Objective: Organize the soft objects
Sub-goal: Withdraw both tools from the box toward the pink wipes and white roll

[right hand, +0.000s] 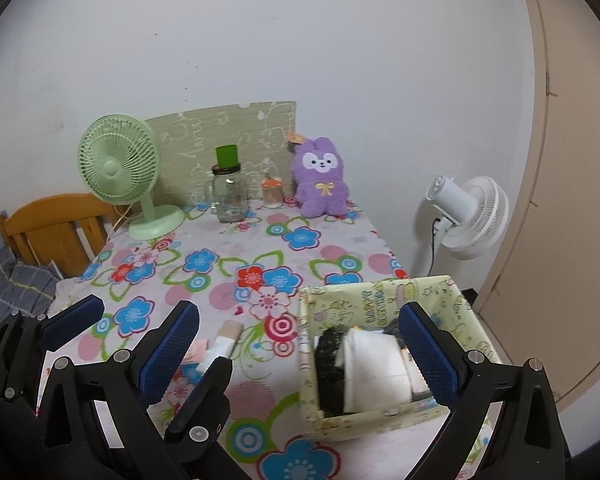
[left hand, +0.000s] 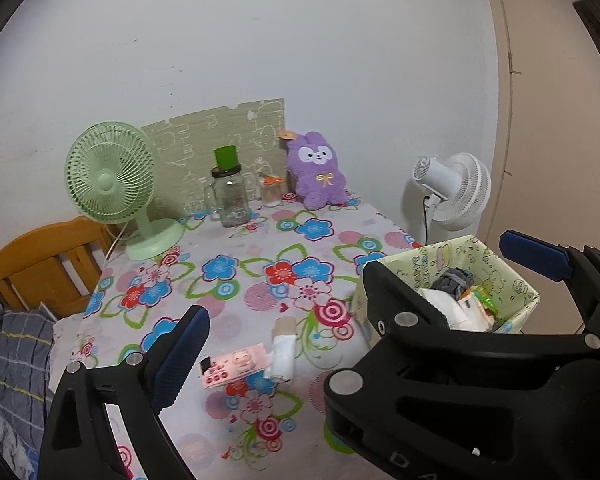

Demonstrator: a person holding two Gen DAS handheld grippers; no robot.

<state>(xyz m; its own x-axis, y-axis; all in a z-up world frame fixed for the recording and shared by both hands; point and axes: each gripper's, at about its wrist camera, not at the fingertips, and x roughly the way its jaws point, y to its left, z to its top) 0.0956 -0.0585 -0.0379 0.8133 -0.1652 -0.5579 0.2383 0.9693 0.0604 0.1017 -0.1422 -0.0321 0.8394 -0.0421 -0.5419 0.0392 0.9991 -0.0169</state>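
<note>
Storage box [right hand: 384, 300], pale yellow-green with cartoon print, open top: between the right gripper's [right hand: 300, 356] spread jaws, nearer the right-hand finger, on the floral tablecloth [right hand: 260, 248]. Contents: white folded cloth [right hand: 380, 364], a dark fuzzy piece [right hand: 330, 360] against the box's left wall, a grey item [left hand: 456, 278] and something with green print at the far side, too small to identify.

White rolled cloth [left hand: 282, 354] with tan end: outside the box, flat on the tablecloth, between the left gripper's [left hand: 352, 312] wide-apart jaws, nearer the left finger. Pink packet [left hand: 234, 364] touching its left side.

Left gripper: jaws wide apart, holding nothing; right-hand blue pad [left hand: 534, 254] above the box's far corner, left pad low over the cloth.

Right gripper: jaws spread, empty, hovering over the table's near edge with the box ahead.

Purple plush rabbit [right hand: 322, 178]: upright at the table's far edge against the wall, well beyond both jaws.

Further back: green desk fan [right hand: 120, 160] far left; glass jar [right hand: 228, 196] with green cup [right hand: 227, 157] on top; small jar with orange lid [right hand: 272, 192] just beside the rabbit; patterned panel [right hand: 220, 140] leaning on the wall.

Off the table: white floor fan [right hand: 472, 218] right, wooden bed frame [right hand: 52, 224] left with blue checked bedding [left hand: 8, 356].
</note>
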